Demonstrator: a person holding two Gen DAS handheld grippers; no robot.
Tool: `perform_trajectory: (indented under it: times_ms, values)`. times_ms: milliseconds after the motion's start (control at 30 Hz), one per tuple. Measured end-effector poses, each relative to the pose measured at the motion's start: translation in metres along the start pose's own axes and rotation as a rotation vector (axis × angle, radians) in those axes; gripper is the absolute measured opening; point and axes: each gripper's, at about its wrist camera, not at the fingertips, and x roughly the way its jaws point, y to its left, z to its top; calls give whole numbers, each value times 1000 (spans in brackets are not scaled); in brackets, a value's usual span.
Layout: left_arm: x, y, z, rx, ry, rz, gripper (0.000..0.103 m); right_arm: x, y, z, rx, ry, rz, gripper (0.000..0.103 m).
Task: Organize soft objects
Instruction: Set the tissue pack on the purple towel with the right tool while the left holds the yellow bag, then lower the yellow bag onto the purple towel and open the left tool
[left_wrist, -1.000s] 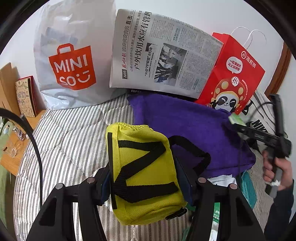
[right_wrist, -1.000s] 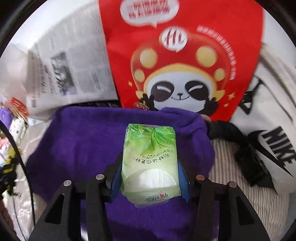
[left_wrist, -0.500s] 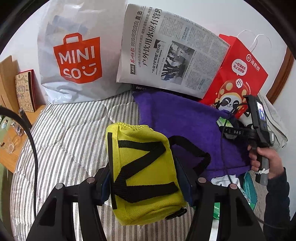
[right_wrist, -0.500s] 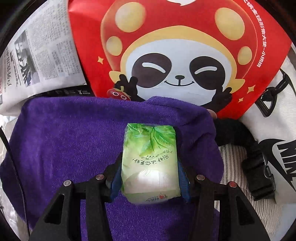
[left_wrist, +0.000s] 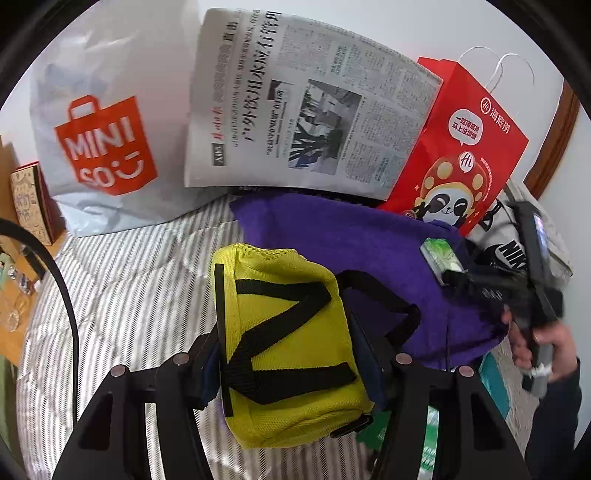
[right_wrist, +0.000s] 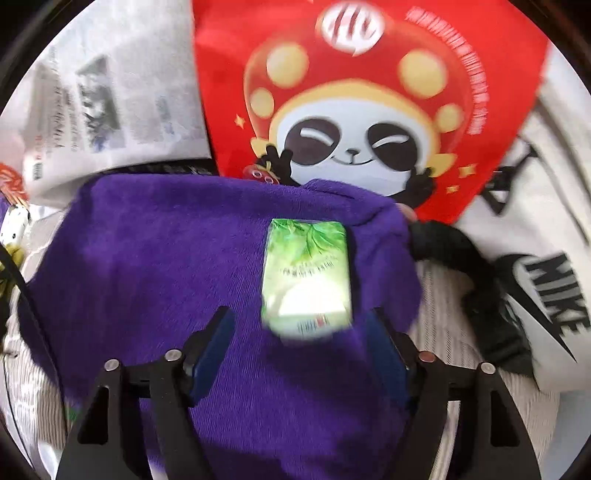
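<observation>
My left gripper (left_wrist: 284, 339) is shut on a yellow mesh pouch with black straps (left_wrist: 284, 347) and holds it above the striped bed. A purple towel (left_wrist: 354, 236) lies behind it. My right gripper (right_wrist: 301, 332) is open; a green tissue pack (right_wrist: 308, 273) lies on the purple towel (right_wrist: 177, 266) just ahead of its fingers, free of the pads. In the left wrist view the tissue pack (left_wrist: 441, 256) sits at the towel's right end, in front of the right gripper (left_wrist: 458, 277).
A white Miniso bag (left_wrist: 107, 140), a newspaper (left_wrist: 306, 110) and a red panda paper bag (left_wrist: 461, 158) stand against the wall. A white Nike bag with black strap (right_wrist: 546, 273) lies right of the towel. A wooden side table (left_wrist: 14, 295) is at left.
My right gripper has opened and let go of the tissue pack, which now lies on the purple towel. My left gripper still holds the yellow pouch, shifted slightly.
</observation>
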Motion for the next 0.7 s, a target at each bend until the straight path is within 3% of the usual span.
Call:
perform_trajectory:
  times_ms: [200,500,633,700]
  values:
    - [21,-10,7,-25,-19,-17,59,-37,-11,-33,26,-119,136,80]
    - [65,-37,34,9,23,17,59,-75,-27,-53,26,-306,152,80]
    - [86,-46,42,25,67,38,59,-75,-35,-61,46,-334,220,81]
    - [93,-48,46,31,77,56,59,-70,-35,-63,43,-299,253,83]
